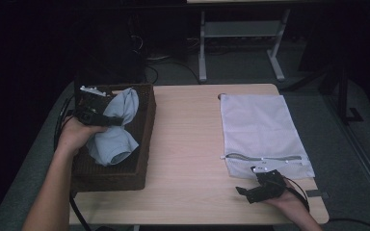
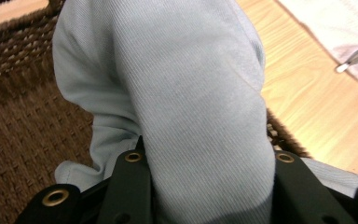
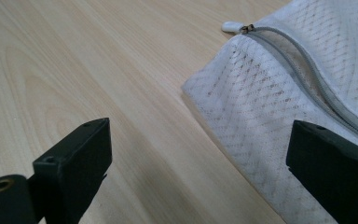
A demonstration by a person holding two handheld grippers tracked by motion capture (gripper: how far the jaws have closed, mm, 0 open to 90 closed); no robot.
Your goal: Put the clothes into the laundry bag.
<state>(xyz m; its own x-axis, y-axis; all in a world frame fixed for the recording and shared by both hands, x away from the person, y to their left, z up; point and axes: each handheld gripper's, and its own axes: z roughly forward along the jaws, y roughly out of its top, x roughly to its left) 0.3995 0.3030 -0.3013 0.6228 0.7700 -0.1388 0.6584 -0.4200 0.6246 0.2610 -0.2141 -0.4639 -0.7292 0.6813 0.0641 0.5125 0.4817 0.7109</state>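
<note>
A pale blue garment [image 1: 116, 126] hangs bunched over the brown woven basket [image 1: 144, 144] at the table's left. My left gripper [image 1: 110, 119] is shut on its middle, holding it above the basket floor; in the left gripper view the cloth [image 2: 191, 107] bulges between the two black jaws. At the right lies a white mesh laundry bag [image 1: 257, 127] with a grey zipper [image 1: 265, 157] near its front edge. My right gripper [image 1: 243, 193] rests low by the bag's front left corner, jaws wide open, with the bag's corner [image 3: 242, 112] and zipper pull [image 3: 230, 26] ahead of it.
The wooden table [image 1: 188, 139] has bare surface between basket and bag. Beyond the far edge stand white desk legs [image 1: 202, 53] and cables on the floor. A black cable [image 1: 60, 125] trails from the left gripper off the table's left side.
</note>
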